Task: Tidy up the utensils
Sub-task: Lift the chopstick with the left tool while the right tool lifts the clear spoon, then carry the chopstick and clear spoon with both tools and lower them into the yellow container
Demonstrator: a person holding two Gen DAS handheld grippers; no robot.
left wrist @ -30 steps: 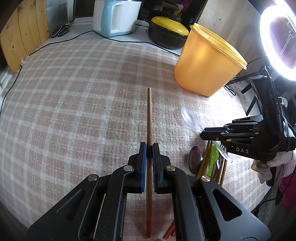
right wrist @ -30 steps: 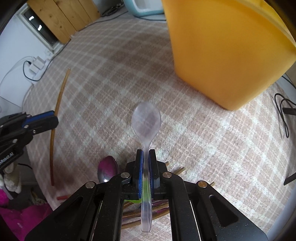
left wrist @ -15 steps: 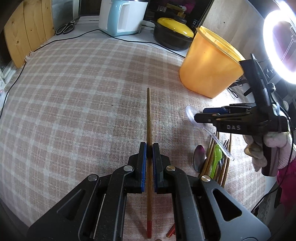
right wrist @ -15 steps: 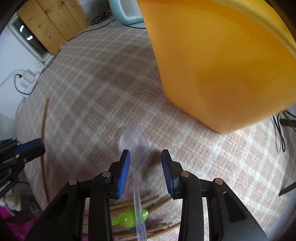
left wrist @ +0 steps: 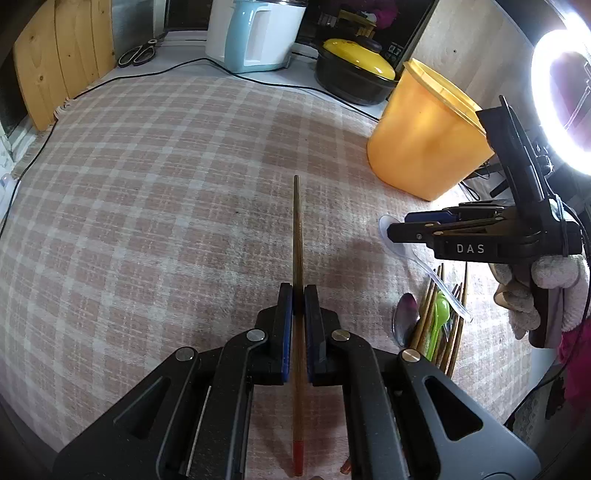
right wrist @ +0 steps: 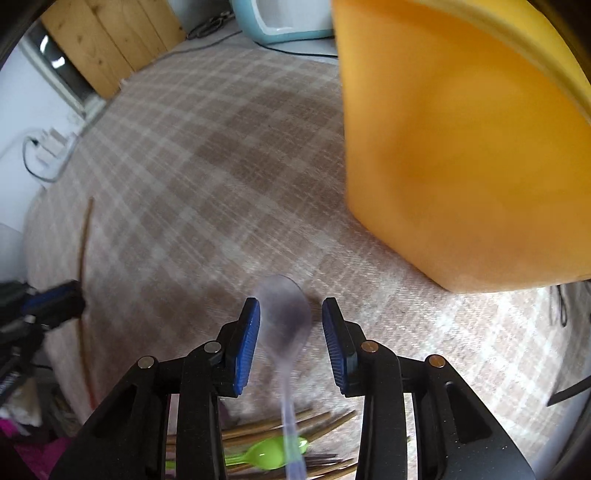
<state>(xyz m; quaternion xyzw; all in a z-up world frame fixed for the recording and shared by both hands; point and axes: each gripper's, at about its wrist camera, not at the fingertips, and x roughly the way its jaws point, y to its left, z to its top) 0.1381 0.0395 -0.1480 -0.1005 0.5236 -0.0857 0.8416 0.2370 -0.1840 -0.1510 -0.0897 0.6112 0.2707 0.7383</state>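
My left gripper [left wrist: 298, 291] is shut on a long brown chopstick [left wrist: 297, 229] with a red tip, held level above the checked tablecloth. My right gripper [right wrist: 290, 314] is open, and the clear plastic spoon [right wrist: 284, 314] lies on the cloth below, between its fingers. The spoon also shows in the left wrist view [left wrist: 424, 264], with its handle resting on a pile of chopsticks [left wrist: 448, 325], a green spoon [left wrist: 439, 310] and a metal spoon [left wrist: 405, 314]. The orange tub [left wrist: 424, 144] stands upright just beyond; it fills the upper right of the right wrist view [right wrist: 461, 147].
A black pot with a yellow lid [left wrist: 354, 74], a white and blue kettle [left wrist: 255, 33] and scissors [left wrist: 138, 53] stand at the back. A ring light [left wrist: 561, 96] glares at the right. A black cable [left wrist: 122, 81] runs along the cloth's far edge.
My right gripper opened and let go of the clear spoon, which now lies on the cloth, and it rose and moved toward the orange tub. My left gripper lifted, still holding the chopstick.
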